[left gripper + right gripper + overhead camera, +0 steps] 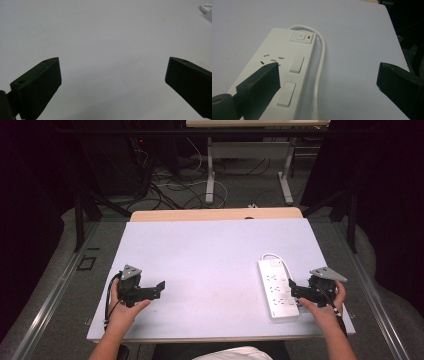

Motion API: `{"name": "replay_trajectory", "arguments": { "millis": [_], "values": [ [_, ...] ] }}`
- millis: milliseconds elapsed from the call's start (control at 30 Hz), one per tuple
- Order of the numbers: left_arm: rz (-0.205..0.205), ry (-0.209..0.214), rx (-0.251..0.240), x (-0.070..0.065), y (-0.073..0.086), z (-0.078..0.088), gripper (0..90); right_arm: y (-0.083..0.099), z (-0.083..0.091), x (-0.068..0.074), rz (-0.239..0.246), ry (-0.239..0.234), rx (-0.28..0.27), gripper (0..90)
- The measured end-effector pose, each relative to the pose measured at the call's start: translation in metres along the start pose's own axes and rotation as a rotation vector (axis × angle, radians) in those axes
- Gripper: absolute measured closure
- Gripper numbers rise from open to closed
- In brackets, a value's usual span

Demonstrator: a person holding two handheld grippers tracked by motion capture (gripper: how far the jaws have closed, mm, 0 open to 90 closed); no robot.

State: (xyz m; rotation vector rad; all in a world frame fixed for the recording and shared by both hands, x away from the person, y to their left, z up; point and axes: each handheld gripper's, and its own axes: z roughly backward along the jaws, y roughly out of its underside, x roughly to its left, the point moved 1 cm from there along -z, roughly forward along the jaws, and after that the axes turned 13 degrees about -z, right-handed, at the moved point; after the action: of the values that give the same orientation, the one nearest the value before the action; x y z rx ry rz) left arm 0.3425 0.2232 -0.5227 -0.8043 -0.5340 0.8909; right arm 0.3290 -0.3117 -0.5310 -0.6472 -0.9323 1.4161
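A white power strip (pixel 276 289) lies on the right part of the pale table mat (pixel 210 255), its white cable (pixel 274 255) looping round its far end. In the right gripper view the strip (pixel 287 57) shows a power button with a red mark (pixel 302 37) and two rocker switches. My right gripper (pixel 328 71) is open. One jaw hovers over the strip's sockets and the other stands off beyond the cable (pixel 321 62); neither pad presses on anything. My left gripper (pixel 160 289) rests at the mat's left, and its own view shows it open (pixel 113 65) over bare mat.
The mat's front edge runs just below both hands. A wooden table edge (pixel 215 214) shows behind the mat. Beyond it are table legs and loose cables on the floor (pixel 170 185). A corner of the strip (pixel 208 13) shows at the left gripper view's top right.
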Motion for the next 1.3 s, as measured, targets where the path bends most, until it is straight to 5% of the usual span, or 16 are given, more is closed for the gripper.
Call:
{"name": "replay_trajectory", "arguments": {
  "millis": [500, 867, 1133, 1300],
  "values": [
    [0.032, 0.023, 0.02, 0.004, 0.007, 0.001, 0.4, -0.005, -0.002, 0.004, -0.006, 0.007, -0.013, 17.5],
    [0.014, 0.019, 0.029, 0.0, 0.006, -0.001, 0.4, -0.011, -0.004, 0.007, 0.021, -0.018, 0.003, 40.9],
    [0.003, 0.022, 0.039, -0.001, 0.007, -0.002, 0.4, -0.016, -0.008, 0.013, 0.038, 0.031, -0.044, 37.8],
    [0.003, 0.022, 0.039, -0.001, 0.007, -0.003, 0.5, -0.019, -0.014, 0.014, 0.028, -0.025, -0.001, 44.9]
  ]
}}
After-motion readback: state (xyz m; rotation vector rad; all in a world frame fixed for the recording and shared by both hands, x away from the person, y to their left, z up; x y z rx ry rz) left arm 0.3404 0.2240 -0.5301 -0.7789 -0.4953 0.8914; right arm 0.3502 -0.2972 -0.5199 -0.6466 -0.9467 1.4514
